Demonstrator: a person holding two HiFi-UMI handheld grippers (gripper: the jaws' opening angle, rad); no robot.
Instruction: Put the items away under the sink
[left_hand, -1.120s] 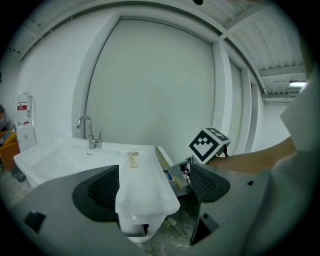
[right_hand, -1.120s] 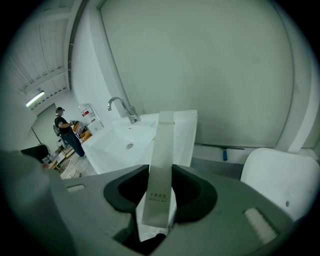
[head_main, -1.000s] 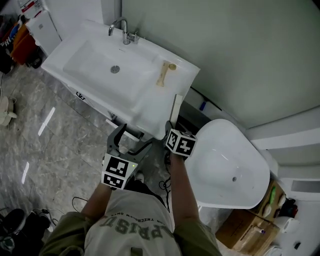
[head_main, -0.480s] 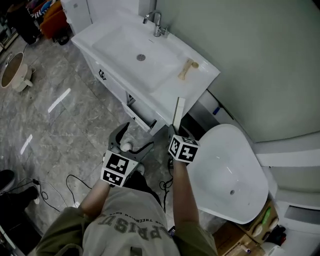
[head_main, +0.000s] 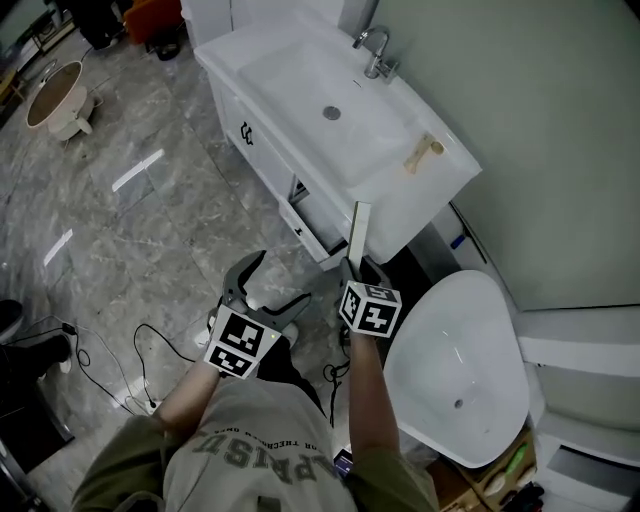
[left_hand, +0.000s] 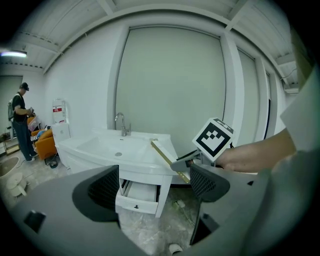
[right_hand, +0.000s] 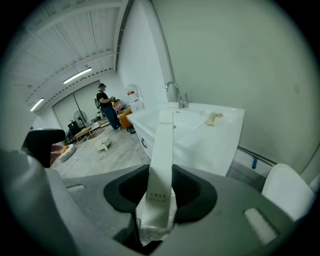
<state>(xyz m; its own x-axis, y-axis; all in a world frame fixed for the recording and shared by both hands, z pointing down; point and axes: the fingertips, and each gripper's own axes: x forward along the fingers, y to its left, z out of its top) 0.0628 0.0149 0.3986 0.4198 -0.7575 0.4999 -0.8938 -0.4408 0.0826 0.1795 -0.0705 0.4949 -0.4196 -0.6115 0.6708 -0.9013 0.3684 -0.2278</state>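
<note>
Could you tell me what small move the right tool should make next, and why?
Probably carry the right tool, shut on the long white box, forward and down toward the open drawer below the sink. The box is gripped but held short of the cabinet, the drawer stands pulled out, and the left tool is open and empty.

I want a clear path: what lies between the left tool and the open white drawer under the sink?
Only bare grey marbled floor separates the left tool from the open white drawer, as the left gripper view shows.
</note>
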